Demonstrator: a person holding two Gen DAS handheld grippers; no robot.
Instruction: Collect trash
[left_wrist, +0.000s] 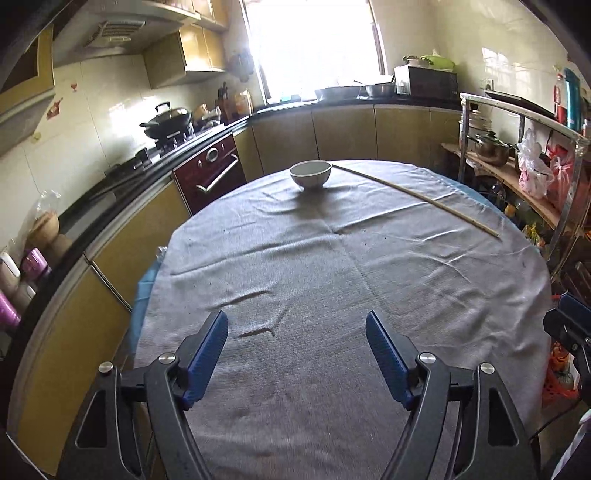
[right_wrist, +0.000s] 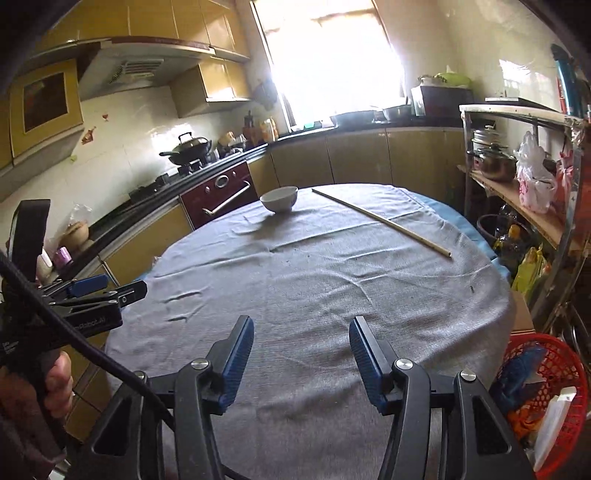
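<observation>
A round table under a grey cloth (left_wrist: 332, 266) (right_wrist: 295, 280) fills both views. Near its far edge stands a white bowl (left_wrist: 310, 173) (right_wrist: 279, 198). A long thin stick (left_wrist: 417, 197) (right_wrist: 384, 221) lies on the cloth, slanting from beside the bowl toward the right. My left gripper (left_wrist: 295, 325) hangs open over the near cloth, nothing between its blue pads. My right gripper (right_wrist: 301, 328) is open too, narrower, also with nothing in it. Each gripper shows at the edge of the other's view: the left gripper (right_wrist: 118, 288), held by a hand, and the right gripper (left_wrist: 554, 310).
A red mesh basket (right_wrist: 535, 343) holding several discarded items sits low beside the table's right side. A metal shelf rack (right_wrist: 517, 110) with pots and plastic bags stands at the right. The counter with a wok (left_wrist: 168, 120) and an oven (left_wrist: 212, 170) runs along the left.
</observation>
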